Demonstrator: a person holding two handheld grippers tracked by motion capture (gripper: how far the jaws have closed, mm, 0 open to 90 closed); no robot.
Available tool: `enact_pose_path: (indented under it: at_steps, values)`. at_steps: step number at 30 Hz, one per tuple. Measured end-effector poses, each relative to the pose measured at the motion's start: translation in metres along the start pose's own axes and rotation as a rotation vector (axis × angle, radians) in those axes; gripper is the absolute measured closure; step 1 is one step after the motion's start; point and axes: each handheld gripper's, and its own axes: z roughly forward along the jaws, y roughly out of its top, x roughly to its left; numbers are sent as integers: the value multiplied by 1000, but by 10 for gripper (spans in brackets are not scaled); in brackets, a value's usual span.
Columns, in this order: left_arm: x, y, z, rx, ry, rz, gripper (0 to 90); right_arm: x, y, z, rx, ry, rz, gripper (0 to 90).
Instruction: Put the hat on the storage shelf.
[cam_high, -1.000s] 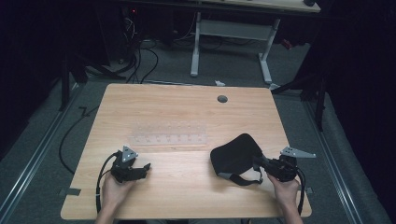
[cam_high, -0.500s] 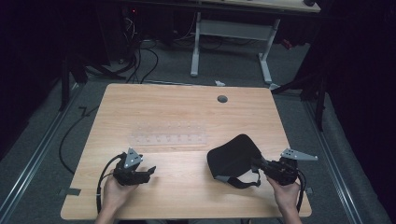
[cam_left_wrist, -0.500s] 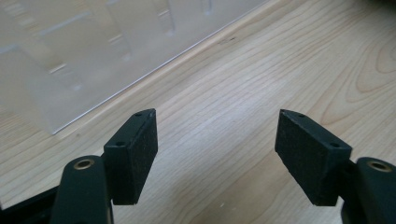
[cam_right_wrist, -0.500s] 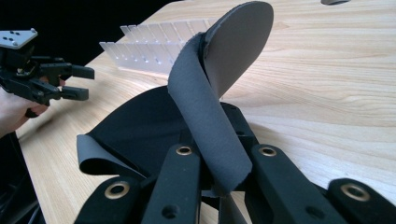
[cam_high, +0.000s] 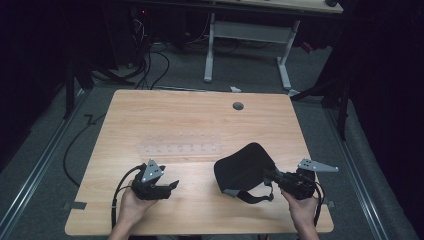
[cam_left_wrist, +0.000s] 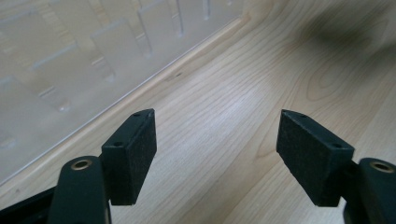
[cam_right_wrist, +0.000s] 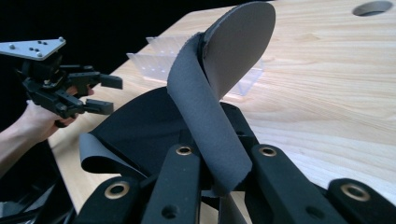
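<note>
A black cap (cam_high: 242, 167) with a grey strap (cam_right_wrist: 205, 116) hangs over the front right of the wooden table (cam_high: 200, 110). My right gripper (cam_high: 268, 175) is shut on the cap's strap end, and the strap (cam_right_wrist: 219, 172) is pinched between its jaws in the right gripper view. My left gripper (cam_high: 174, 185) is at the front left, held open with nothing between its pads (cam_left_wrist: 133, 149). Its jaws have just been closing a little. A clear plastic rack (cam_high: 180, 142) lies mid-table, just beyond the left gripper (cam_left_wrist: 217, 123).
A round cable hole (cam_high: 238, 106) sits near the table's far edge. Cables trail from both grippers off the front edge. A second desk's legs (cam_high: 210, 50) and floor cables stand beyond the table. The left gripper (cam_right_wrist: 109, 95) also appears in the right gripper view.
Both hands have lifted a little. The left gripper has drifted right, and the right gripper has carried the cap slightly left, toward the table's middle.
</note>
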Motion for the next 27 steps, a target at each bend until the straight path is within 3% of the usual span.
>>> enact_pose_path:
  at_steps: [3,6,13,19,27]
  values:
    - [-6,3,0,-9,-19,-7,260,3,2,2,6,6,-2,860]
    - [-19,5,-1,0,-51,30,249,7,7,8,15,19,-2,860]
    - [-35,6,-1,12,-112,46,235,17,12,22,42,50,4,859]
    - [-45,0,0,19,-150,56,229,23,12,37,83,68,7,859]
    - [-45,3,1,11,-157,71,234,35,19,53,104,80,-15,859]
